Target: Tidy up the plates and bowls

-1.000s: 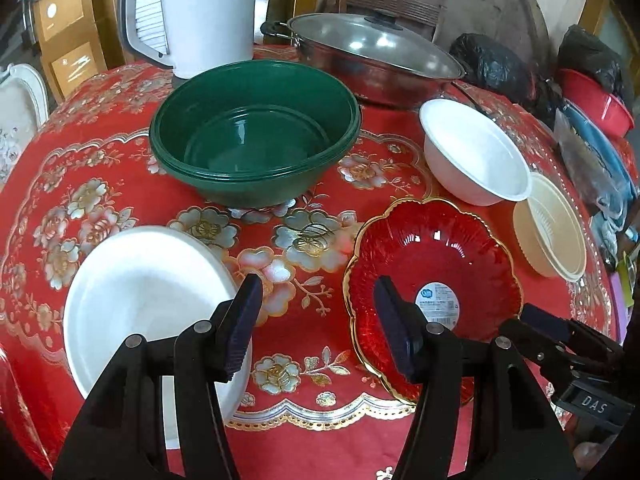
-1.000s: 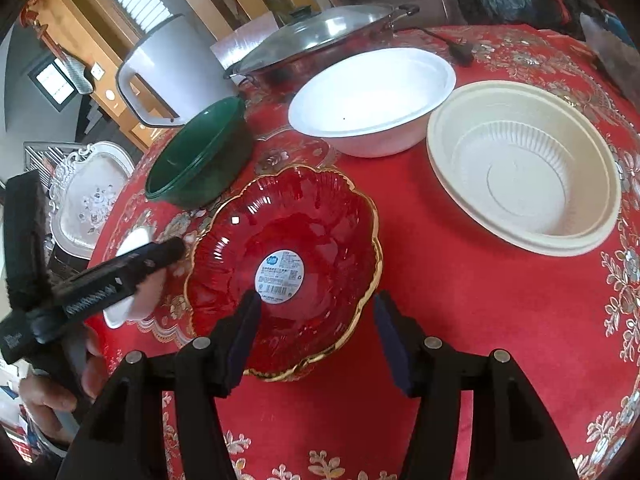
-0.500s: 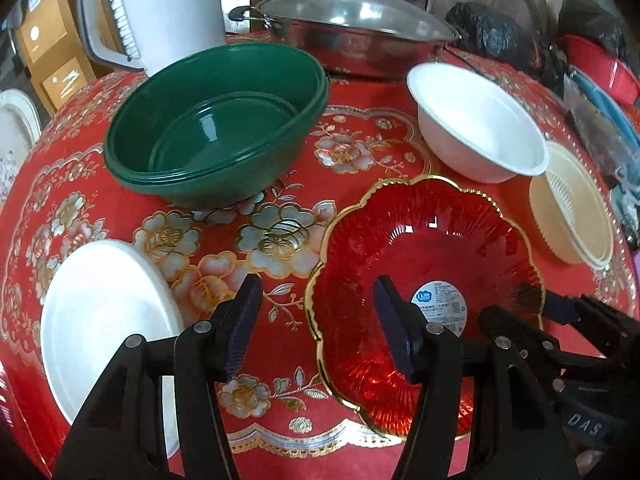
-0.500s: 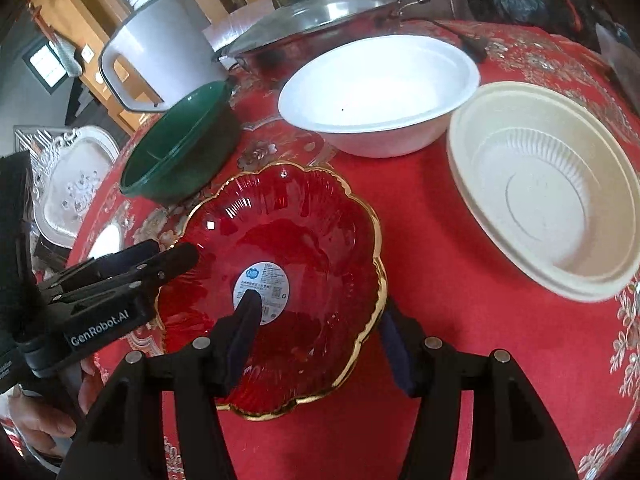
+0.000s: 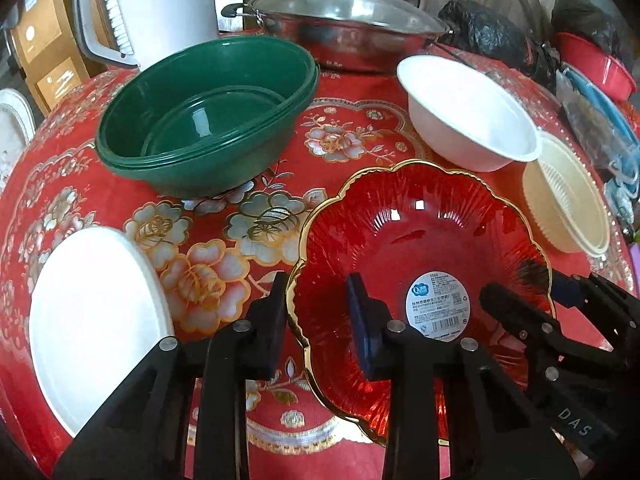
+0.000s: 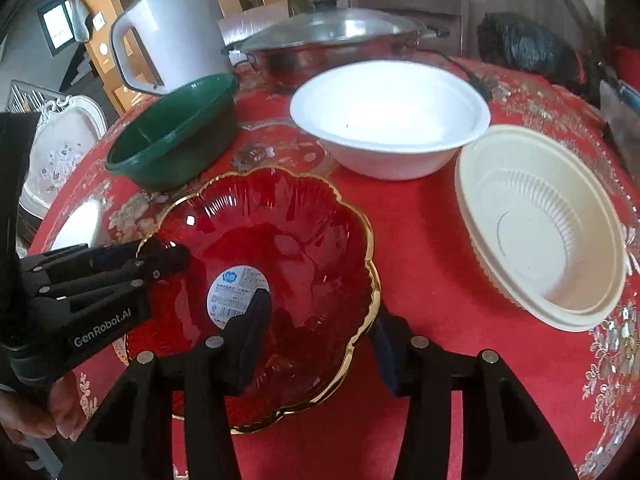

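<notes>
A red glass bowl with a gold scalloped rim (image 5: 420, 248) (image 6: 280, 256) sits on the red flowered tablecloth. My left gripper (image 5: 318, 322) is open and straddles its left rim, one finger inside, one outside. My right gripper (image 6: 320, 322) is open and straddles its near right rim; it also shows in the left wrist view (image 5: 520, 292). The left gripper shows in the right wrist view (image 6: 160, 256). A stack of green bowls (image 5: 208, 116) (image 6: 172, 140), a white bowl (image 5: 468, 116) (image 6: 392, 120), a cream bowl (image 5: 568, 200) (image 6: 544, 232) and a white plate (image 5: 96, 316) stand around.
A lidded steel pan (image 5: 344, 28) (image 6: 328, 40) and a white jug (image 5: 156, 4) (image 6: 172, 28) stand at the back. Black bags (image 5: 488, 32) and a red basin (image 5: 596, 64) lie at the far right. A white chair (image 6: 60, 152) stands off the table's left edge.
Both grippers have moved in on the red bowl. Each now has its fingers on either side of the rim, and the gaps have narrowed.
</notes>
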A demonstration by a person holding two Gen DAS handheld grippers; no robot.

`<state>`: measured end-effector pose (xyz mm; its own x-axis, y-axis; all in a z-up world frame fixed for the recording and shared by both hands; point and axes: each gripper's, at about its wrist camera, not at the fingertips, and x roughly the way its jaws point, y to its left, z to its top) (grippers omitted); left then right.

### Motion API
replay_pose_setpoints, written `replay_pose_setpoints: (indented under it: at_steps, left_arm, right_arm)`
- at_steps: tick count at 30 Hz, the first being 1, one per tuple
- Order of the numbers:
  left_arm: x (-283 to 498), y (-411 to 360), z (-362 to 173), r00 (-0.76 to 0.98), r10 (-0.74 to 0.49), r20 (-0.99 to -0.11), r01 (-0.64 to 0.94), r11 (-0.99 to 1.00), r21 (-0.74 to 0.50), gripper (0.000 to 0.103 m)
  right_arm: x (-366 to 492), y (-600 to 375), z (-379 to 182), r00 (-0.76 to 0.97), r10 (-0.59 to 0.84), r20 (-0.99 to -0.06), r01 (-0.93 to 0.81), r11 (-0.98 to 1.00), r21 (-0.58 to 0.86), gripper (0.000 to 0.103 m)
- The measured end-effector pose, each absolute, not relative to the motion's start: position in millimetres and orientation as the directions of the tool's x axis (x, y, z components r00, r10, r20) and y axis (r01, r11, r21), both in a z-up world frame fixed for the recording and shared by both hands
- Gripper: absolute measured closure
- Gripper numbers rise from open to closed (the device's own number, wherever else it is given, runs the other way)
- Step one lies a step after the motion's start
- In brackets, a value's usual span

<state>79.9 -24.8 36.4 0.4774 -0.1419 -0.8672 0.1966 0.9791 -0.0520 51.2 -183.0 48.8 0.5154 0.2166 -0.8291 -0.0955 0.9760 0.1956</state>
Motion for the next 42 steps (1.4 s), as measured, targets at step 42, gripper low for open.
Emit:
replay_pose_setpoints:
  at_steps: [42]
  left_arm:
    - [-83,295,104,0.630,0.161,-0.760,-0.301,0.952,-0.048,0.075]
  right_arm:
    - [-2,111,125,0.447,0.481,-0.754,-0.628,0.769,0.119,0.055]
